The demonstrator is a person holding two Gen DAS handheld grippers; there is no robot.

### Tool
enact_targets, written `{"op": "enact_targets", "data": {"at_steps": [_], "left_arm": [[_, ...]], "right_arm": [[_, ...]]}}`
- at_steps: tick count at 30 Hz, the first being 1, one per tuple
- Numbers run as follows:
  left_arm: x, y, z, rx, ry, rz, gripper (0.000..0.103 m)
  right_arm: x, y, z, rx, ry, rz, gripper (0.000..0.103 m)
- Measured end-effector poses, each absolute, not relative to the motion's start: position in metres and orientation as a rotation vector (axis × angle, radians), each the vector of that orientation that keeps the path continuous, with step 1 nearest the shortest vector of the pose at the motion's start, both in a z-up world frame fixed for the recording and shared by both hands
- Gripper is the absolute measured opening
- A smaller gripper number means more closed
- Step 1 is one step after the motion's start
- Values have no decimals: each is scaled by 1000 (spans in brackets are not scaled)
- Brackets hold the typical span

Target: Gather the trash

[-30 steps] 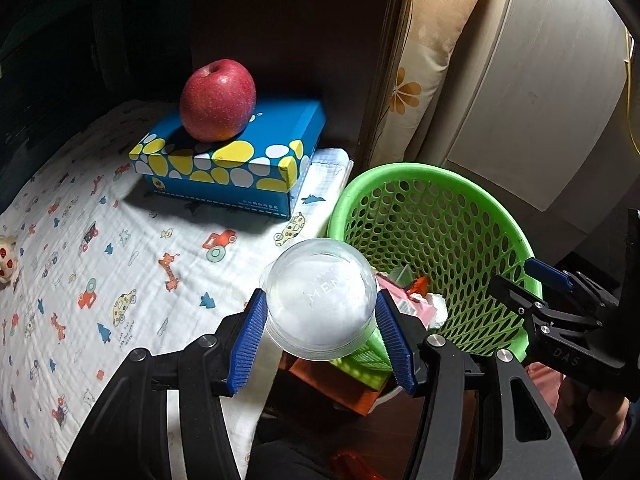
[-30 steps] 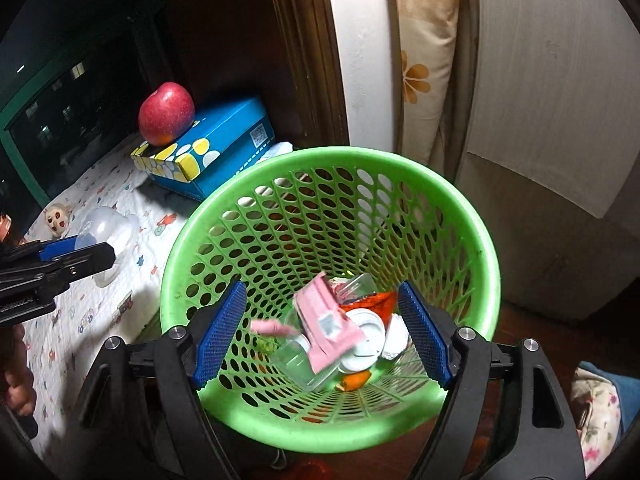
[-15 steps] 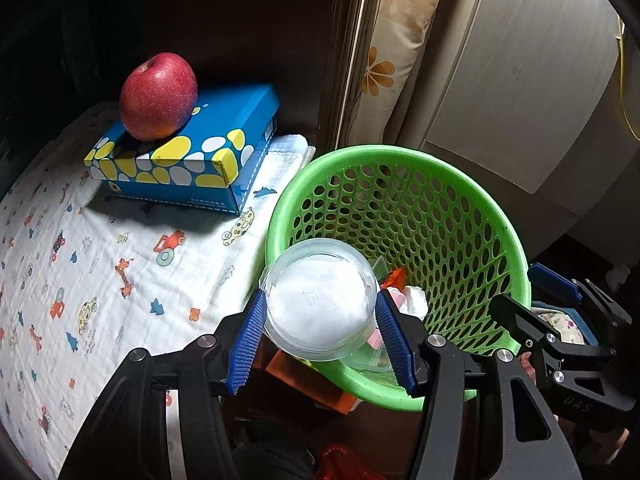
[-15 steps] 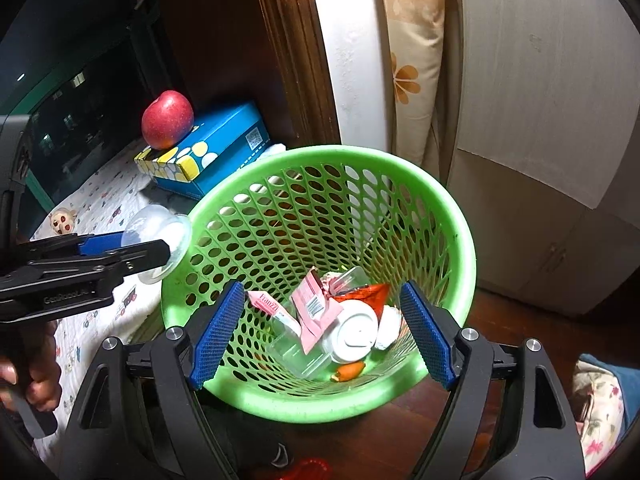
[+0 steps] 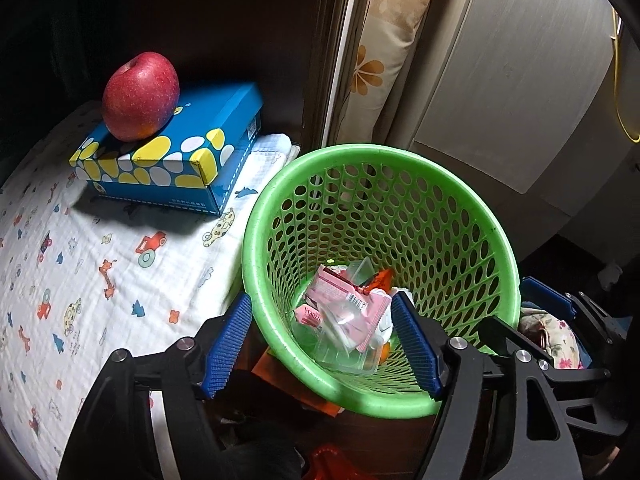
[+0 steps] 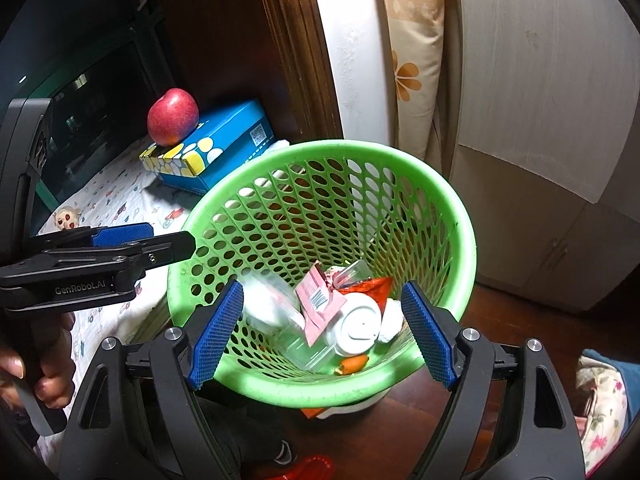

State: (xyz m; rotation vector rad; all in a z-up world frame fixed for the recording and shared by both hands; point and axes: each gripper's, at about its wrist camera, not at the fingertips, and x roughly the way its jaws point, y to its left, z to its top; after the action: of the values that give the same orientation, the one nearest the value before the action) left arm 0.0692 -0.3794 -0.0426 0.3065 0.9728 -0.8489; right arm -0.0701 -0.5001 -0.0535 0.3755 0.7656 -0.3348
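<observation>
We hold the left tool spread, empty, over the green basket rim. Right tool spread too, nothing pinched. Trash: clear cup, pink wrapper lie inside basket. Apple sits on blue box beside it.

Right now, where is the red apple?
In the left wrist view, the red apple sits at upper left on top of the blue spotted box, left of the green basket.
</observation>
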Motion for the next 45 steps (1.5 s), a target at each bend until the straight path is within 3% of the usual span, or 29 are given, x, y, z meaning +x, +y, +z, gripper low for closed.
{"op": "enact_targets", "data": {"at_steps": [9, 13, 19, 31, 34, 45], "left_arm": [[72, -347, -31, 299, 938, -787, 70], [75, -324, -23, 281, 915, -741, 79], [79, -287, -13, 238, 894, -691, 83], [90, -207, -5, 176, 882, -546, 84], [90, -187, -1, 169, 858, -505, 94], [79, -129, 9, 140, 785, -390, 94]], "right_arm": [[-71, -483, -47, 376, 757, -303, 81], [-66, -468, -43, 360, 757, -282, 81], [-54, -441, -35, 323, 758, -249, 83], [-31, -390, -21, 261, 767, -177, 86], [-26, -381, -18, 268, 767, -163, 86], [-20, -355, -10, 282, 749, -134, 89]]}}
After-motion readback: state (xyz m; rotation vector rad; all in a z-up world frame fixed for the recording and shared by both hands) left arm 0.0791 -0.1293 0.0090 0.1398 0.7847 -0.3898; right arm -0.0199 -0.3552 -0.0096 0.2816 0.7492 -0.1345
